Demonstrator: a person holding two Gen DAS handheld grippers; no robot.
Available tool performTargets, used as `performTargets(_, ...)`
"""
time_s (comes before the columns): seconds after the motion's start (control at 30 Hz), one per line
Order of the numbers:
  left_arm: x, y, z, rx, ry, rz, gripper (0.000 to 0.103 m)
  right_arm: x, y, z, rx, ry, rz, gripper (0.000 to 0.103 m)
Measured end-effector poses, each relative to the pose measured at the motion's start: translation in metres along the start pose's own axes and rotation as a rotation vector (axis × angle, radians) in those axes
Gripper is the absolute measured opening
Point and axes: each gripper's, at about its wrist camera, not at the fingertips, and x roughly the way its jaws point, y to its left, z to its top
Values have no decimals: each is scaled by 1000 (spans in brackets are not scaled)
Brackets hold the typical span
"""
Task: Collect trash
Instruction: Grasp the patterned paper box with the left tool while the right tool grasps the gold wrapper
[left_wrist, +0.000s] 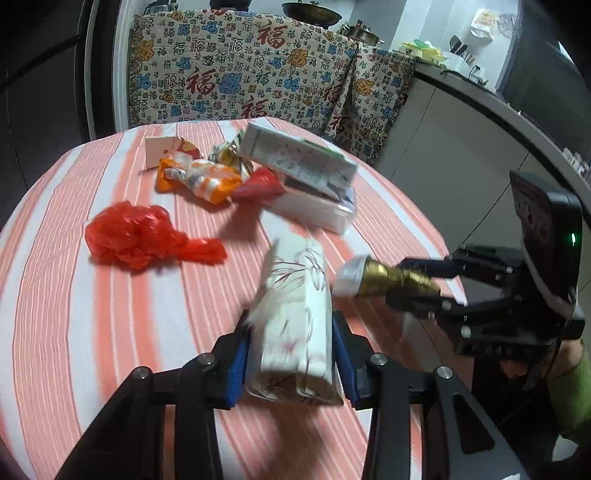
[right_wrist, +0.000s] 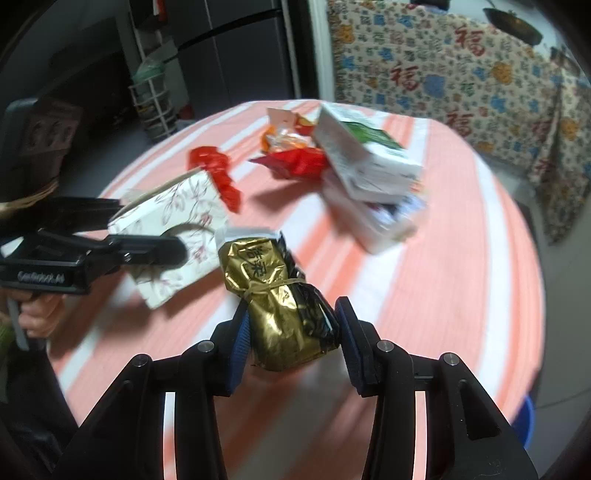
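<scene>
On the striped table (left_wrist: 92, 332), the crumpled bag (left_wrist: 144, 236) lies left of the tissue pack (left_wrist: 295, 325); behind them lies a wrapper heap (left_wrist: 207, 177), with two stacked cartons (left_wrist: 306, 177) to its right, the upper tilted

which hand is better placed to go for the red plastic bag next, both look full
Left, once emptied. The red plastic bag lies on the left tongs' side of the table. Both are full now: left grips the tissue pack, and the right tongs grip the gold packet.

Home kitchen — wok (left_wrist: 311, 12), pot (left_wrist: 360, 32)
</scene>
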Motion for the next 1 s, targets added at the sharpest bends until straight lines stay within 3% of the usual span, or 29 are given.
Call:
performTargets(0.1, 9, -9, -11, -14, 21, 21, 41, 6, -18, -7, 44, 52, -55, 44)
performTargets(0.2, 11, -8, -18, -39, 33, 41, 48, 6, -31, -11, 95, 82, -8, 45)
performTargets(0.43, 10, -15, -15, 30, 68, 69, 63, -8, -21, -8, 54, 43, 13, 71)
performTargets(0.63, 13, -11, -12, 24, 115, 35, 63, 7, -8, 3, -15, 63, 33, 72)
performTargets(0.7, 13, -10, -12, 16, 120, 26, 61, 12, -3, 2, -36, 78, 31, 72)
performTargets(0.73, 13, -10, -12, 14, 118, 27, 58, 14, -3, 2, -39, 87, 29, 65)
performTargets(0.77, 13, -10, -13, 10, 114, 26, 42, 15, -3, 1, -34, 91, 31, 47)
performTargets(1.0, 7, -11, -12, -52, 76, 23, 37, -7, -20, 3, 81, 23, 61, 46)
